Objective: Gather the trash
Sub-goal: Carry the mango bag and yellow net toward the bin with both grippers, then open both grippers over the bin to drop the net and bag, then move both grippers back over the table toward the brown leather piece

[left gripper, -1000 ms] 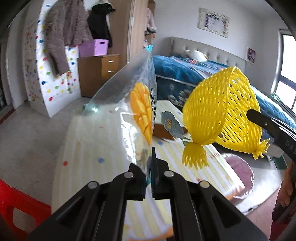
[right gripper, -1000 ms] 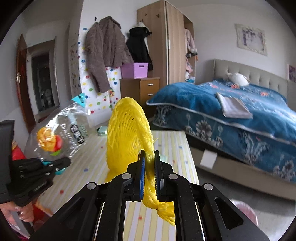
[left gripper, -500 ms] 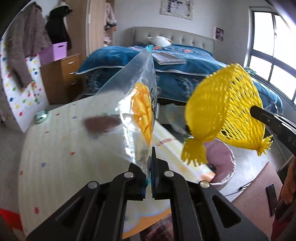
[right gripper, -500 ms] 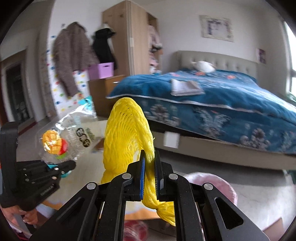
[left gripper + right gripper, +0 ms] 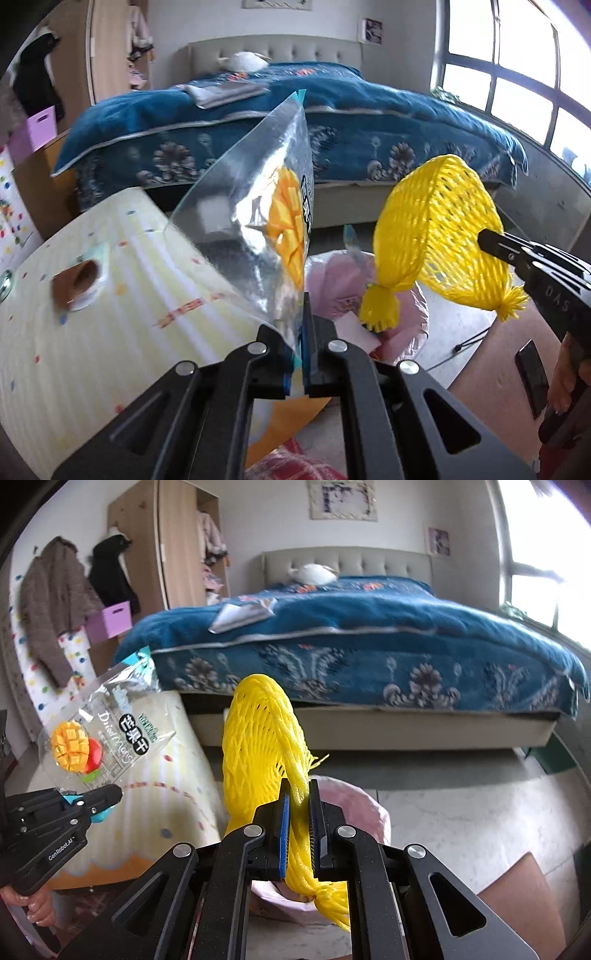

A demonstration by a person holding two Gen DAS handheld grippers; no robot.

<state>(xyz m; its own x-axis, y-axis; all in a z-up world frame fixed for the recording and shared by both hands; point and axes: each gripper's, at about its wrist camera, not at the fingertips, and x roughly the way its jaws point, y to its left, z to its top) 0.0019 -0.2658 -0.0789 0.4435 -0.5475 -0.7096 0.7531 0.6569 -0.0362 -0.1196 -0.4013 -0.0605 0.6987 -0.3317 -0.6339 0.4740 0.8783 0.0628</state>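
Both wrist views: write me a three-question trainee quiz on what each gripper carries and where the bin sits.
1. True or false: the left gripper is shut on the clear dried-mango bag.
2. Which item does the right gripper pinch? A) a purple basket B) the yellow foam net C) a folded towel
3. Fill in: the pink bag-lined bin stands on the floor beside the ____.

Key
1. True: its jaws clamp the bag's bottom edge.
2. B.
3. Table, the striped one with coloured dots; the bin sits off its corner, below both held items.
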